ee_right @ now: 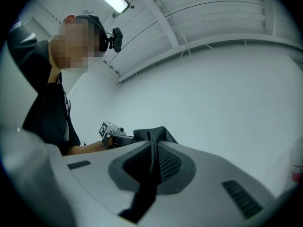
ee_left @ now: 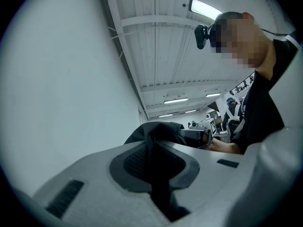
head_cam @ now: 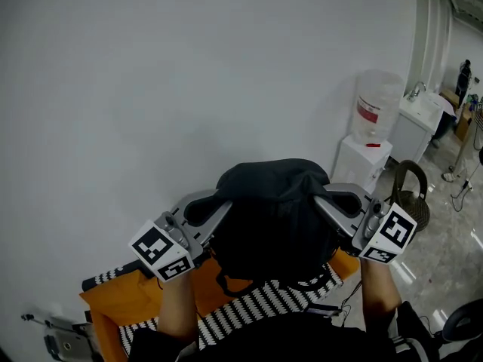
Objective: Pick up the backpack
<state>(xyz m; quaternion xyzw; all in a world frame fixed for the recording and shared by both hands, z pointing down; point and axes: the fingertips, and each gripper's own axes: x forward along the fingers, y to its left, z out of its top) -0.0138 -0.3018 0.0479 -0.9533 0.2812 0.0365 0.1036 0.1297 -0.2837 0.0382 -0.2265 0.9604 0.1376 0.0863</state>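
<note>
Backpack (head_cam: 273,217) is held raised; your left gripper (head_cam: 205,208) and right gripper (head_cam: 338,202) each pinch its black fabric; pickup appears essentially done.

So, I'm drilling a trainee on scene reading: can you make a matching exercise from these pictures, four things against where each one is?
Things:
1 backpack
2 water jug
3 dark basket
4 orange cover

Places:
A on the floor at right
B below the backpack
C on the white dispenser
D gripped by the left gripper and right gripper

Pairs: 1-D, 2-C, 3-A, 4-B
</note>
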